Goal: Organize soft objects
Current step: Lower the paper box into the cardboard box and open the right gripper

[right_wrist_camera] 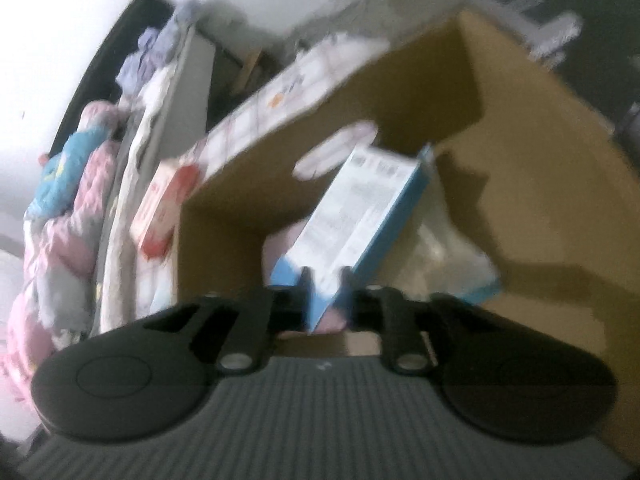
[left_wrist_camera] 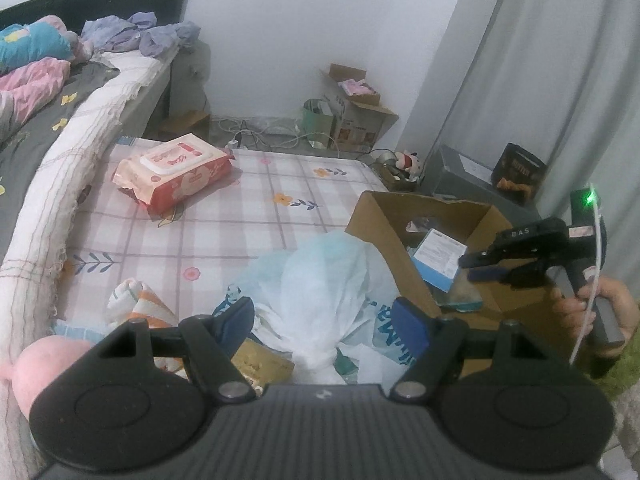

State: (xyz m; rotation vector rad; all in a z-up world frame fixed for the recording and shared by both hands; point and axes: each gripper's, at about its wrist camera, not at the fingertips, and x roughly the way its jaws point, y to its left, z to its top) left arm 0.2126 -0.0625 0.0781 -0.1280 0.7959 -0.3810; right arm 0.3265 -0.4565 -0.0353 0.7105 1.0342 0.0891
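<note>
My left gripper stands open just above a crumpled white and pale blue plastic bag on the checked floor mat; the bag lies between and beyond the blue pads without touching them. A striped orange and white cloth lies to its left. On the right stands an open cardboard box. In the blurred right wrist view my right gripper is shut on the lower corner of a blue and white package inside the cardboard box. The left wrist view shows the right gripper over the box, held by a hand.
A pink pack of wet wipes lies on the checked mat farther back. The bed with heaped bedding runs along the left. Small boxes, cables and a plush toy crowd the far wall. A grey curtain hangs at right.
</note>
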